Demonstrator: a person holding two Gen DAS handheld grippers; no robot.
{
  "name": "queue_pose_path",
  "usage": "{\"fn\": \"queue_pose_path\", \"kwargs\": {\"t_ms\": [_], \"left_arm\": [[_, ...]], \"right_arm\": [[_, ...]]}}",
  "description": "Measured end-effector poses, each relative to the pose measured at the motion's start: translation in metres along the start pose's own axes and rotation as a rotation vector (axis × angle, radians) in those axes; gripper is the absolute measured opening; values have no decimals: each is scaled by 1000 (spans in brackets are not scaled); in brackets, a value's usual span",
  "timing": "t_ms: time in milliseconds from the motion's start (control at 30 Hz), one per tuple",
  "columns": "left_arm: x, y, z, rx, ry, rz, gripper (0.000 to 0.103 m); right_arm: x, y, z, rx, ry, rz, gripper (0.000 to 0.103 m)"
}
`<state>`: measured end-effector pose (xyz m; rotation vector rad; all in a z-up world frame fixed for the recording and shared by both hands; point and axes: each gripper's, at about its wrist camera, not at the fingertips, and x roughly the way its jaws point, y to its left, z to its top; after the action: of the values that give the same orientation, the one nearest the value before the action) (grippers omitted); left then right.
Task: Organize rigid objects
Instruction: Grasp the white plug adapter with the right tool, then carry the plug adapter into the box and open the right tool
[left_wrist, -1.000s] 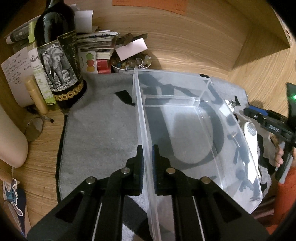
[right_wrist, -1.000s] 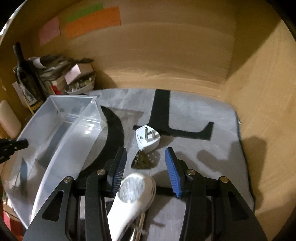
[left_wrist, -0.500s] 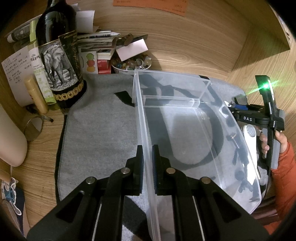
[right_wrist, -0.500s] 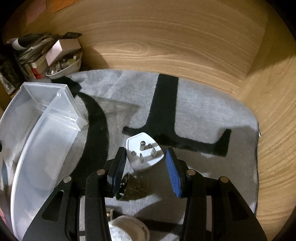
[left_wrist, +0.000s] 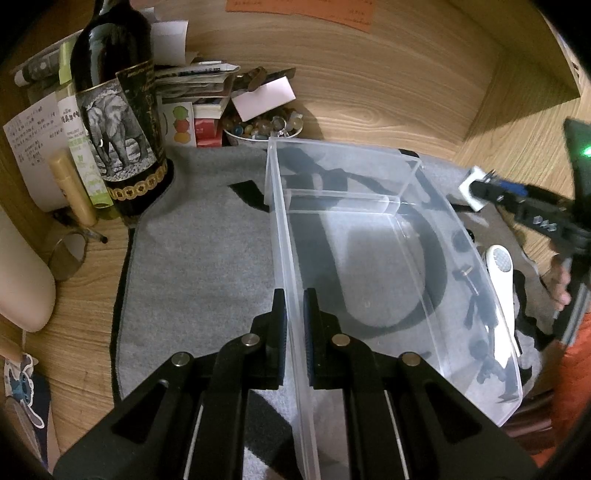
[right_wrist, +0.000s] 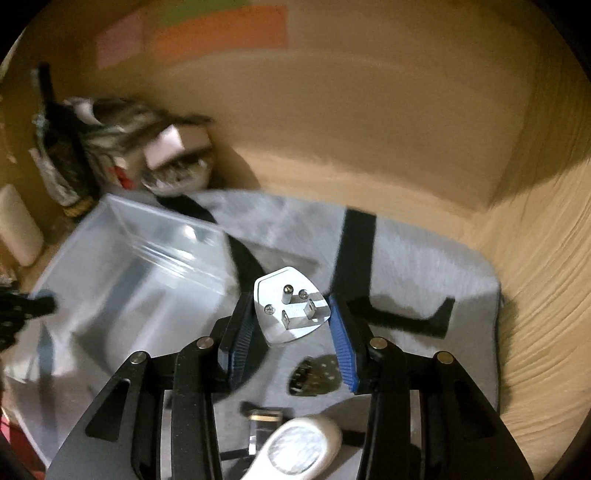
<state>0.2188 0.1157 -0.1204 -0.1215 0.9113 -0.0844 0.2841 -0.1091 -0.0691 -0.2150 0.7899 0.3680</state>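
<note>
My left gripper (left_wrist: 293, 325) pinches the near left wall of the clear bin (left_wrist: 461, 229), whose compartments I see holding nothing. My right gripper (right_wrist: 291, 332) clamps the white plug adapter (right_wrist: 291, 312), raised over the grey mat (right_wrist: 424, 266) just right of the bin.

The left wrist view looked forward and down along the left gripper (left_wrist: 293, 325), close over the near wall of the clear bin (left_wrist: 284, 236), facing the wooden back wall and the bottle (left_wrist: 122, 122) at far left. The right wrist view looked forward and down along the right gripper (right_wrist: 291, 328), with the white plug (right_wrist: 290, 306) very near the lens above the grey mat (right_wrist: 424, 266). The 2 views shared the bin (right_wrist: 122, 258), the mat (left_wrist: 203, 258), the bottle (right_wrist: 62, 162) and the white handheld device (left_wrist: 500, 266) (right_wrist: 295, 448). Each view caught the other gripper at its edge (left_wrist: 491, 188) (right_wrist: 37, 306).
</note>
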Motion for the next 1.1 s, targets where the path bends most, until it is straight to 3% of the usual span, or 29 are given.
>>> {"fn": "queue_pose_path", "kwargs": {"t_ms": [200, 433, 867, 1100], "left_arm": [[0, 0, 0, 4, -2, 3, 8], [0, -2, 0, 16, -10, 11, 8], [0, 0, -2, 19, -27, 1, 9], [1, 0, -2, 20, -30, 2, 9]], "right_arm": [[-26, 29, 7, -44, -73, 53, 38], [-20, 65, 7, -130, -66, 108, 38], [33, 110, 3, -220, 112, 161, 38], [42, 116, 3, -245, 159, 174, 38]]}}
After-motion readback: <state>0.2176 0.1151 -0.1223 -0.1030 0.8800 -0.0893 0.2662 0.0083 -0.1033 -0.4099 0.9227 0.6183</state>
